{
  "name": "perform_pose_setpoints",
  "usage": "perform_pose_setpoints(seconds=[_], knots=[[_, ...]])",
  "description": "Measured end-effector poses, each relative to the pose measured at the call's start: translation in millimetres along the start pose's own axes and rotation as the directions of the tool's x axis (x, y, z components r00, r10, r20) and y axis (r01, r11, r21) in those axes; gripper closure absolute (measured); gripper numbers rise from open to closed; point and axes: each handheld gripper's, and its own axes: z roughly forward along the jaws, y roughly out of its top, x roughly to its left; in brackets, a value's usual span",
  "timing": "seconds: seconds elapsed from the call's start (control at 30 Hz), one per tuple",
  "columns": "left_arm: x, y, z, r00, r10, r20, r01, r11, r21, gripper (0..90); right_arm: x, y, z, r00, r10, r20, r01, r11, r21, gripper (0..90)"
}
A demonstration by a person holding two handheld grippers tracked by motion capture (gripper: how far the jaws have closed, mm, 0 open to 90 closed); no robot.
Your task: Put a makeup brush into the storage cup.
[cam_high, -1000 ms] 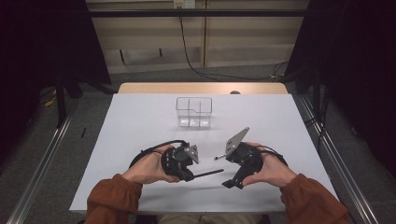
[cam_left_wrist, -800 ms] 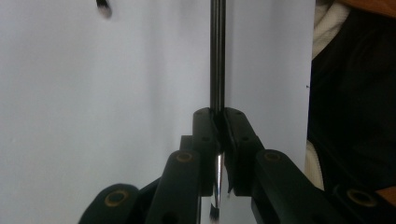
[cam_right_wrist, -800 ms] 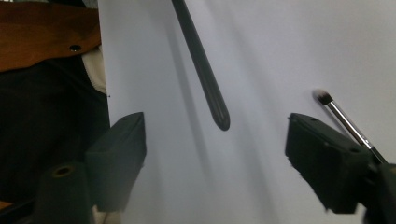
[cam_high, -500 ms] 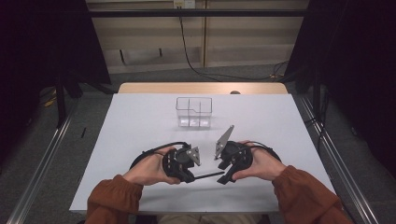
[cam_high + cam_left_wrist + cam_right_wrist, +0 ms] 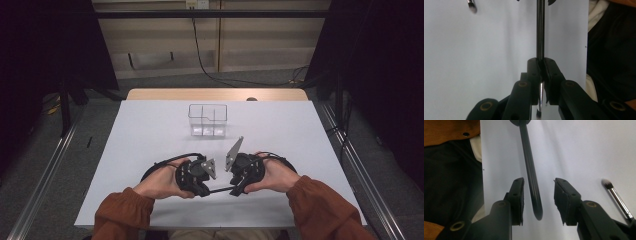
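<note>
A black-handled makeup brush (image 5: 539, 30) is clamped in my left gripper (image 5: 541, 61), which is shut on it near the silver ferrule; the handle runs straight away from the jaws. In the high view the handle (image 5: 220, 190) spans the gap between my left gripper (image 5: 197, 175) and my right gripper (image 5: 242, 175). The rounded handle end (image 5: 531, 182) lies between the jaws of my right gripper (image 5: 537, 187). Those jaws have just been closing, and a gap still shows on each side of the handle.
A second brush (image 5: 616, 195) with a silver ferrule and pale bristles lies on the white table (image 5: 150, 135) beside my right gripper. A clear divided box (image 5: 207, 120) stands at mid-table, farther away. The person's lap lies past the table's near edge (image 5: 482, 170).
The right hand has moved left toward the left gripper, bringing its gripper up to the free end of the brush handle. The left hand has stayed put.
</note>
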Motion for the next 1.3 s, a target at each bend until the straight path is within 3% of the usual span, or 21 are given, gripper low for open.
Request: perform_pose_setpoints(seconds=[0.5,0.6,0.8,1.0,1.07,1.17,1.3], knots=[[1.9,-0.2,3.0,0.9999,0.011,-0.005,-0.011,0.9998,-0.014,84.0,1.7,2.7,2.4,0.9992,-0.038,-0.010,0.038,0.999,-0.006,80.9],[2.1,0.2,3.7,0.9996,0.029,-0.001,-0.029,0.9996,0.001,84.0,1.5,2.6,4.1,0.9985,-0.053,-0.017,0.053,0.999,0.004,81.7],[2.9,-1.6,3.8,0.9989,0.046,-0.008,-0.047,0.9988,-0.017,83.6,1.9,0.9,7.0,0.9974,-0.068,-0.027,0.068,0.998,0.002,83.7],[4.9,-4.4,2.6,0.9991,0.042,-0.006,-0.043,0.9985,-0.034,82.9,1.8,0.4,7.9,0.9977,-0.061,-0.032,0.061,0.998,0.004,84.2],[4.9,-5.4,2.4,0.9993,0.033,-0.016,-0.034,0.9974,-0.064,82.3,1.0,-0.1,7.5,0.9977,-0.059,-0.034,0.059,0.998,-0.001,84.3],[6.5,-6.1,-0.6,0.9992,0.040,-0.006,-0.041,0.9958,-0.082,78.9,0.0,-1.3,5.9,0.9981,-0.049,-0.036,0.049,0.999,-0.016,84.3],[5.5,-7.5,-1.9,0.9990,0.030,-0.033,-0.033,0.9941,-0.103,71.2,-0.5,-2.4,3.8,0.9982,-0.047,-0.039,0.046,0.999,-0.027,84.3]])
